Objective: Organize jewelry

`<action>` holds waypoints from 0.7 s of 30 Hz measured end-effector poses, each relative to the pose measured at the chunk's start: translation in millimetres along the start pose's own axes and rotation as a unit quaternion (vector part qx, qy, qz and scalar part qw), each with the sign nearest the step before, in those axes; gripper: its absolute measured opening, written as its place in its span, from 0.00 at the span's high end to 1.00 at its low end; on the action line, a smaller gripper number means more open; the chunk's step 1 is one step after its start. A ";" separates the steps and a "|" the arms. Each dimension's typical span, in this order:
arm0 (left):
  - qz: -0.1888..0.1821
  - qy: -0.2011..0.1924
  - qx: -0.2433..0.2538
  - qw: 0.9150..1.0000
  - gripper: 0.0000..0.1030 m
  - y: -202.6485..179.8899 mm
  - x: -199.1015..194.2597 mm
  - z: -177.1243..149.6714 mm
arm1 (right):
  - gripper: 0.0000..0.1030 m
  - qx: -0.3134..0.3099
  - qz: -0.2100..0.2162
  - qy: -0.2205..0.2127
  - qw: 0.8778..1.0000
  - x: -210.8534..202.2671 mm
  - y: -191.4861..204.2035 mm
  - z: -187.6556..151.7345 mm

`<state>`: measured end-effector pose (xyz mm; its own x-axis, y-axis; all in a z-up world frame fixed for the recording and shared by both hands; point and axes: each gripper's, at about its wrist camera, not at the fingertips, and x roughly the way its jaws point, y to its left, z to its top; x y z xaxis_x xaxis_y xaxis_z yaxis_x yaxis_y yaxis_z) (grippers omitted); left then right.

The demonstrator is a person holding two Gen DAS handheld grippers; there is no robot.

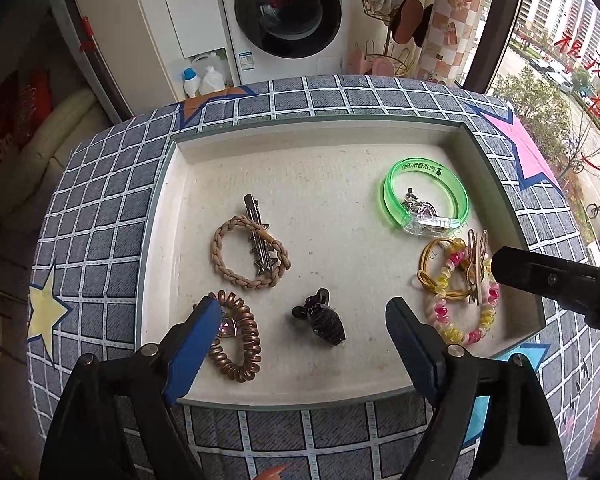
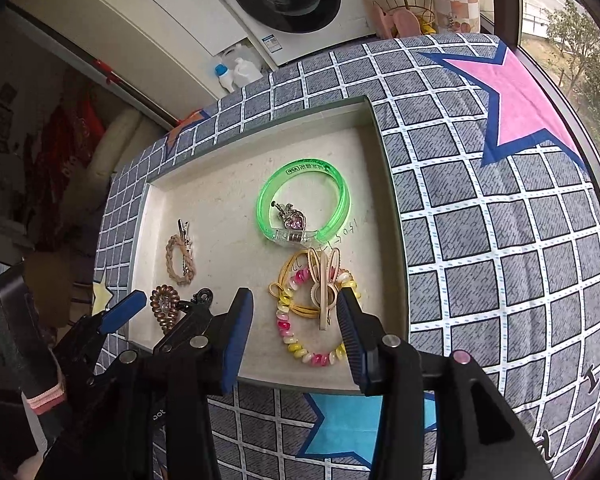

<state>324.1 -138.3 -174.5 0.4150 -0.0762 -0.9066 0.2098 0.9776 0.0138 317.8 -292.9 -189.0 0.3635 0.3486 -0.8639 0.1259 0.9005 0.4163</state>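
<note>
All the jewelry is laid out in the shallow white tray [image 1: 160,216] — a green bangle [image 2: 302,205] ringed around a heart charm [image 2: 294,221], a pink-yellow coil tie [image 2: 316,320] under a beige clip [image 2: 325,292]. The right gripper [image 2: 296,332] is held wide open over that clip, nothing gripped; the left gripper [image 1: 300,344] is spread open too, above a black claw clip [image 1: 320,322].

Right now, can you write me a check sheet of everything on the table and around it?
Surface: cream tray on checked cloth.
Job's things: green bangle around a heart charm; braided tie under a metal clip; copper coil tie; black claw clip; pink-yellow coil tie with a beige clip.
Clutter: nothing seen.
Grippers: left gripper open; right gripper open, over the pink-yellow tie.
Cables: nothing seen.
Surroundings: washing machine, bottles, window.
</note>
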 end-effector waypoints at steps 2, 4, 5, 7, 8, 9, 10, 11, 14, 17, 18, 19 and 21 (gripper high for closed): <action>0.000 0.002 0.000 1.000 0.00 1.1 -4.3 -3.1 | 0.54 0.002 -0.001 -0.001 1.000 -3.3 0.9 -2.4; -0.001 -0.004 0.001 1.000 0.00 2.7 -11.2 -6.9 | 0.51 0.002 -0.002 -0.002 1.000 -6.8 2.0 -5.6; -0.003 -0.003 0.002 1.000 0.00 3.1 -15.7 -8.1 | 0.48 0.003 -0.002 -0.003 1.000 -8.7 2.6 -7.5; -0.002 -0.004 0.003 1.000 0.00 4.5 -23.6 -11.9 | 0.46 0.004 -0.001 -0.004 1.000 -12.5 3.6 -12.3; 0.001 -0.005 0.003 1.000 0.00 5.1 -27.3 -14.3 | 0.44 0.005 -0.002 -0.004 1.000 -14.1 4.2 -15.1; 0.004 -0.005 0.003 1.000 0.00 5.9 -30.9 -17.5 | 0.43 0.006 -0.002 -0.003 1.000 -15.3 4.9 -18.3; 0.005 -0.004 0.002 1.000 0.00 6.6 -33.9 -20.9 | 0.39 0.007 -0.003 -0.002 1.000 -16.6 5.6 -21.6; 0.005 -0.003 0.000 1.000 0.00 8.1 -37.9 -24.8 | 0.37 0.008 -0.003 -0.002 1.000 -18.1 6.2 -25.3; 0.006 0.000 -0.007 1.000 0.00 15.6 -49.2 -37.4 | 0.27 0.007 -0.007 -0.001 1.000 -24.6 9.4 -38.1; 0.015 -0.003 -0.008 1.000 0.00 23.4 -62.2 -55.0 | 0.20 0.001 -0.019 -0.003 1.000 -34.3 13.7 -55.5; 0.017 -0.004 -0.008 1.000 0.00 25.9 -67.9 -61.0 | 0.20 -0.002 -0.025 -0.003 1.000 -37.7 15.5 -62.4; 0.018 -0.005 -0.007 1.000 0.00 28.0 -73.4 -68.3 | 0.19 -0.006 -0.031 -0.003 0.999 -40.8 17.3 -69.5; 0.022 -0.006 -0.009 1.000 0.00 33.7 -85.0 -82.2 | 0.17 -0.015 -0.048 -0.004 0.999 -47.6 22.1 -84.9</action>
<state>223.1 -82.8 -131.6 0.4342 -0.0362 -0.9001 0.1764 0.9833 0.0456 224.9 -267.4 -162.7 0.3593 0.2577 -0.8970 0.1336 0.9370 0.3227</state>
